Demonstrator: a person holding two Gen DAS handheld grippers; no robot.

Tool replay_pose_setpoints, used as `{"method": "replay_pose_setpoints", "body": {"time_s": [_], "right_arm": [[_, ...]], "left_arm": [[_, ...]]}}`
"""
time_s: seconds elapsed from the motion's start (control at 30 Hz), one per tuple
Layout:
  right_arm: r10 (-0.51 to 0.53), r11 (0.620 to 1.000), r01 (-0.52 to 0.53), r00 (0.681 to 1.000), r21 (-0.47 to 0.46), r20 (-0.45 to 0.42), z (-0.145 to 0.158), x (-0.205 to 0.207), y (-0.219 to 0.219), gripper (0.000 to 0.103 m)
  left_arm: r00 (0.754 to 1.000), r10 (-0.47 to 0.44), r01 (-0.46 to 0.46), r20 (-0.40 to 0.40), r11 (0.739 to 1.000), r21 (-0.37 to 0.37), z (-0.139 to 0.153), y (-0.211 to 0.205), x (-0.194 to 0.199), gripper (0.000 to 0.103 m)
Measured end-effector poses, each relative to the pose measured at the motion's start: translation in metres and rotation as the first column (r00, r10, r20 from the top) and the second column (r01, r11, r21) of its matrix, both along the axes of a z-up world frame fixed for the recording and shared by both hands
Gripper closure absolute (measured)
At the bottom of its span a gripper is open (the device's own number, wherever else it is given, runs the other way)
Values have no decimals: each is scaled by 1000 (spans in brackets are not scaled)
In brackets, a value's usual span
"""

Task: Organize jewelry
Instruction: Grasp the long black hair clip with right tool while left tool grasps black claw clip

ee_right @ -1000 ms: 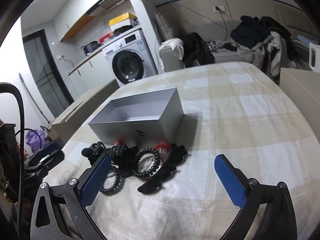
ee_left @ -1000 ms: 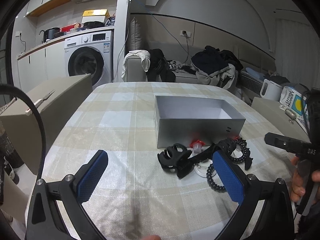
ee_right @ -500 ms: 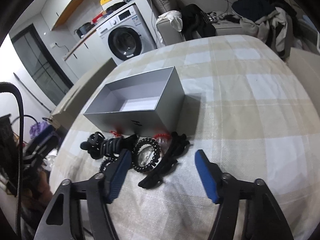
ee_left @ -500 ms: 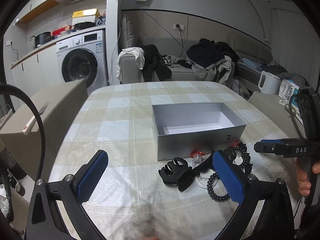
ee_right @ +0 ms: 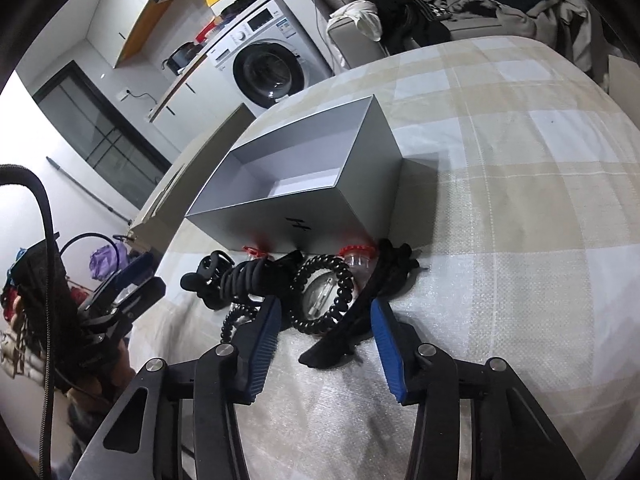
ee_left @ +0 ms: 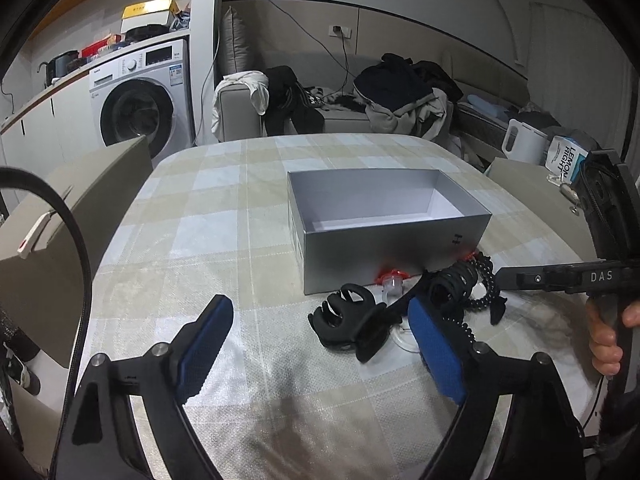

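In the left wrist view, the left hand-held gripper (ee_left: 318, 344) is hovering with its blue pads spread wide apart at the bottom of the frame, while a black claw clip (ee_left: 344, 320) is lying just below the open grey box (ee_left: 384, 236) at the centre of the checked surface (ee_left: 200, 240). In the right wrist view, the right hand-held gripper (ee_right: 324, 344) is sitting with jaws partly apart, straddling a black spiral hair tie (ee_right: 324, 296) near the frame's centre, below the box.
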State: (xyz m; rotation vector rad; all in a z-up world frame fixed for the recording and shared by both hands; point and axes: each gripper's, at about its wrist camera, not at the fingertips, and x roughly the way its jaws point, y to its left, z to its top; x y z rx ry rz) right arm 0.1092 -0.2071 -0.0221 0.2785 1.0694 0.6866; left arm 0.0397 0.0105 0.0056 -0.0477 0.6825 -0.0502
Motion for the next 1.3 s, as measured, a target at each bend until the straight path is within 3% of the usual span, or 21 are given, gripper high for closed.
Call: {"method": "replay_pose_setpoints", "body": {"time_s": [0.17, 0.3, 0.47, 0.77, 0.9, 1.03, 1.3], "right_arm": [[-56, 998, 56, 998, -39, 15, 1, 3, -10, 62], [-105, 984, 112, 993, -136, 57, -2, 3, -8, 66], [-92, 962, 119, 989, -247, 118, -1, -2, 8, 66], [-43, 956, 80, 990, -283, 135, -1, -5, 14, 67], [-68, 941, 106, 989, -320, 129, 2, -1, 5, 66], [-48, 965, 73, 993, -251, 105, 3, 1, 3, 63], [13, 913, 61, 984, -403, 178, -2, -9, 23, 67]], "left_arm": [[1000, 2, -2, -9, 1000, -12, -3, 2, 1, 17], [1000, 8, -9, -11, 1000, -22, -3, 3, 1, 17], [1000, 11, -12, -18, 1000, -28, -4, 4, 2, 17], [1000, 3, -3, -13, 1000, -27, -2, 3, 2, 17], [1000, 4, -5, -11, 1000, -27, -2, 4, 2, 17], [1000, 5, -5, -10, 999, -32, -2, 5, 2, 17], [1000, 1, -1, -11, 1000, -31, -2, 5, 2, 17]]}}
